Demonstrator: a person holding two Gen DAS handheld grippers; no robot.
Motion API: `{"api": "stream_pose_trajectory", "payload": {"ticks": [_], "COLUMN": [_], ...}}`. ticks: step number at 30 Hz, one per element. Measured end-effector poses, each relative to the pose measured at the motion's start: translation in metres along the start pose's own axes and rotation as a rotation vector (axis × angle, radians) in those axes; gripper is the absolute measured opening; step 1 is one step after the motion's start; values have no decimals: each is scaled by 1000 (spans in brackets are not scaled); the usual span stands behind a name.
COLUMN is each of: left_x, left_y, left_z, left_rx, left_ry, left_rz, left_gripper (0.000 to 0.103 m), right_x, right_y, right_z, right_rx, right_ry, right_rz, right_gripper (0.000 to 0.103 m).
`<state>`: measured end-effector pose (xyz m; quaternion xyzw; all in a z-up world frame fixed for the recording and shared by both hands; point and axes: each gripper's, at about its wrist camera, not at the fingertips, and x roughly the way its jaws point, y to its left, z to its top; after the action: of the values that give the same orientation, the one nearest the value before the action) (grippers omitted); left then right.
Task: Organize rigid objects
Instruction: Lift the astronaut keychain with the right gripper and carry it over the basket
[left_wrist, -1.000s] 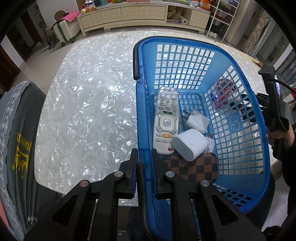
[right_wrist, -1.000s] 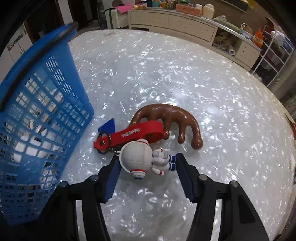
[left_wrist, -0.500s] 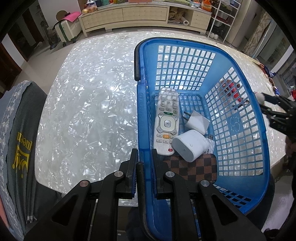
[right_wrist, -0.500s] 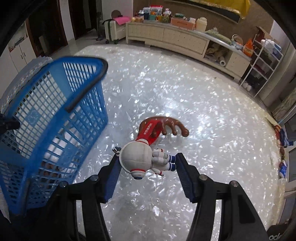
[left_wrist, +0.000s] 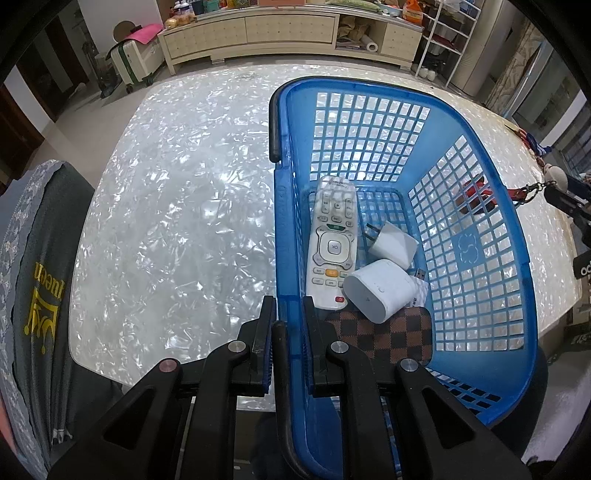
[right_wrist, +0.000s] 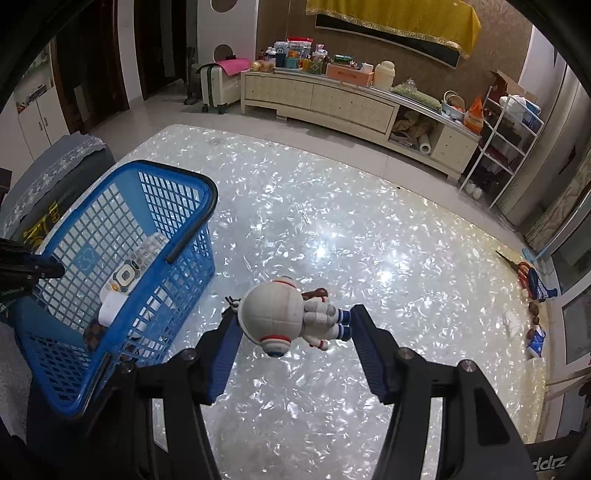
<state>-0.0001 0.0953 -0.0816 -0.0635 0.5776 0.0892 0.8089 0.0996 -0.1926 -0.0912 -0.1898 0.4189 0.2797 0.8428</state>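
The right gripper (right_wrist: 293, 328) grasps the astronaut toy (right_wrist: 286, 317) between its jaws, above the desk (right_wrist: 369, 258). Carry it over the basket (right_wrist: 122, 236), whose rim the left gripper's (left_wrist: 290, 317) jaws clench, before releasing.

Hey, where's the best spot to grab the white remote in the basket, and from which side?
Probably the remote's long side edges near its middle, from above. It lies flat, buttons up, along the basket floor; the basket wall is close on one side and the white chargers on the other, so only the top is open.

Basket (right_wrist: 122, 258) mouth open above; far half of floor bare; table (right_wrist: 369, 240) beyond clear.
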Motion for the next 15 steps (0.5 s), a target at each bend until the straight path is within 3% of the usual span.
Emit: {"api": "stream_pose_trajectory", "payload": {"ticks": [15], "left_x": [0], "left_y": [2], "left_z": [0], "left_rx": [2], "left_ry": [1], "left_rz": [-5], "left_gripper": [14], "right_x": [-22], "right_y": [-8], "right_z": [7], "right_rx": [30], "right_ry": [-44], "right_rz": [-40], "right_gripper": [57]}}
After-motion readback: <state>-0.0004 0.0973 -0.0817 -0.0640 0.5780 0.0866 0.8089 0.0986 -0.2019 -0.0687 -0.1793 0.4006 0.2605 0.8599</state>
